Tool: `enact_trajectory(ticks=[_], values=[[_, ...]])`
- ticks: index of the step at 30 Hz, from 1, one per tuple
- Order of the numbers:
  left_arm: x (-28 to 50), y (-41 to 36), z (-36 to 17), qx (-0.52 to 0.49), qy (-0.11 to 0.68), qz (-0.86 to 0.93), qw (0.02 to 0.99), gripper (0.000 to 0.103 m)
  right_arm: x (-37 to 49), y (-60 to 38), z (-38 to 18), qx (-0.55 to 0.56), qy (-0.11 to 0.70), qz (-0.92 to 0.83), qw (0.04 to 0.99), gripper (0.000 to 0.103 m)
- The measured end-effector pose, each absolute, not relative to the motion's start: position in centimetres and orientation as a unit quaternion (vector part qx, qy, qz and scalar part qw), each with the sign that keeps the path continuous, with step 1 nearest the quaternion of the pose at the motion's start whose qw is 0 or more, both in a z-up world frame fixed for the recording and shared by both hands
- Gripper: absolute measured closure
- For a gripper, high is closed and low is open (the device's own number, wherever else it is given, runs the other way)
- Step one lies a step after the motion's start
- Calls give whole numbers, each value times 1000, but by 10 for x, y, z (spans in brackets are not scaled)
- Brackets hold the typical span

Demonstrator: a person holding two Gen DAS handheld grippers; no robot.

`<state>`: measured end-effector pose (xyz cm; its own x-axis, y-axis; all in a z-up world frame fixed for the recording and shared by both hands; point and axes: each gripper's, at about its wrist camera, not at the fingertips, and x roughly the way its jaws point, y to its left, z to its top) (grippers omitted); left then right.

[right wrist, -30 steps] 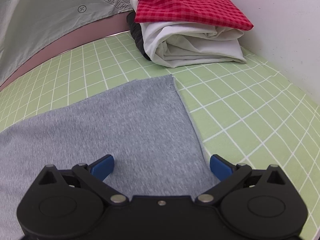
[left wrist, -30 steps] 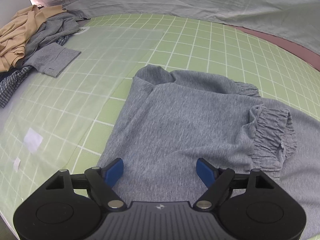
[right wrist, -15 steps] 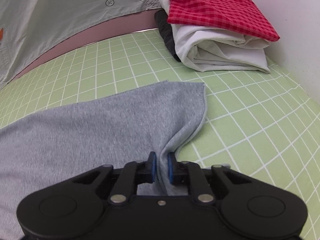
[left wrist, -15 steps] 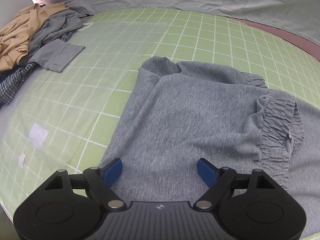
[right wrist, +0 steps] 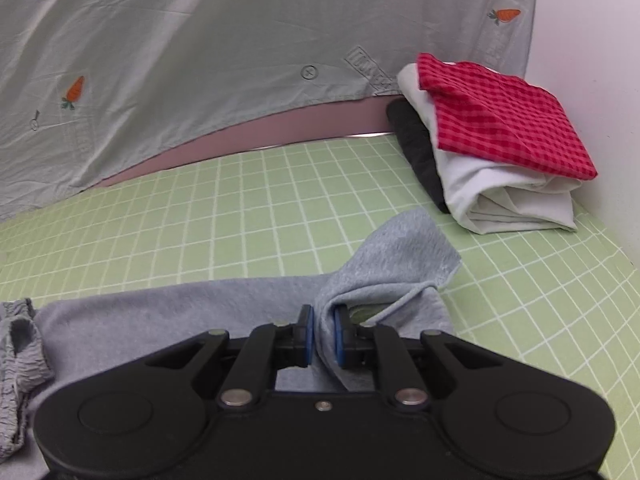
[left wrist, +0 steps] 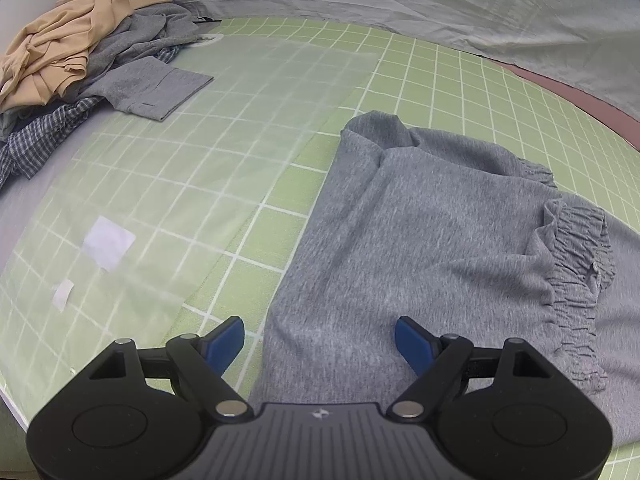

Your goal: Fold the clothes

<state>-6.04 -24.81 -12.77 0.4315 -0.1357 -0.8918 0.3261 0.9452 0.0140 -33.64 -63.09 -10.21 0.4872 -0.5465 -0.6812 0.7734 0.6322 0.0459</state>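
Observation:
Grey sweatpants (left wrist: pixel 432 240) lie on the green checked mat, their gathered elastic waistband (left wrist: pixel 576 264) bunched at the right of the left wrist view. My left gripper (left wrist: pixel 320 340) hovers open over the near left edge of the fabric, with nothing between its blue pads. In the right wrist view my right gripper (right wrist: pixel 321 334) is shut on the hem end of a grey leg (right wrist: pixel 400 252), lifted off the mat so the cloth folds back over itself. The waistband (right wrist: pixel 18 344) shows at the far left there.
An unfolded heap of tan, grey and blue-checked clothes (left wrist: pixel 76 60) sits at the back left. A folded stack with a red checked cloth on top (right wrist: pixel 500 136) stands at the back right by the white wall. A grey carrot-print sheet (right wrist: pixel 200 40) hangs behind the mat.
My right gripper went from open to shut on the leg's hem, then rose and lifted it so the corner curls over. The left gripper shifted left over the pants' edge and stayed open.

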Motion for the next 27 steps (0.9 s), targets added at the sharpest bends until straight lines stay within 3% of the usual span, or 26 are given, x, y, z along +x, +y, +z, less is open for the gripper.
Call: enact_trajectory(ticks=[5,10,14,15,19,27], values=[[-63,-243,-128,87,515,-158,838,20,-281,-564,-102,186,329,-307,874,92],[-68,-249,-127,97,509,-185,835,20,-231,-505,-140,158,403,-227,872,89],[-68,-251,-127,101,506,-188,836,20,-238,-505,-130,165,377,-239,880,62],[-66,-251,-127,99,507,-186,836,20,-242,-509,-126,173,364,-247,881,61],[-64,-252,-130,96,513,-181,834,20,-273,-547,-113,233,313,-321,863,61],[-66,-258,-132,117,516,-182,829,20,-302,-568,-156,234,379,-387,808,75]])
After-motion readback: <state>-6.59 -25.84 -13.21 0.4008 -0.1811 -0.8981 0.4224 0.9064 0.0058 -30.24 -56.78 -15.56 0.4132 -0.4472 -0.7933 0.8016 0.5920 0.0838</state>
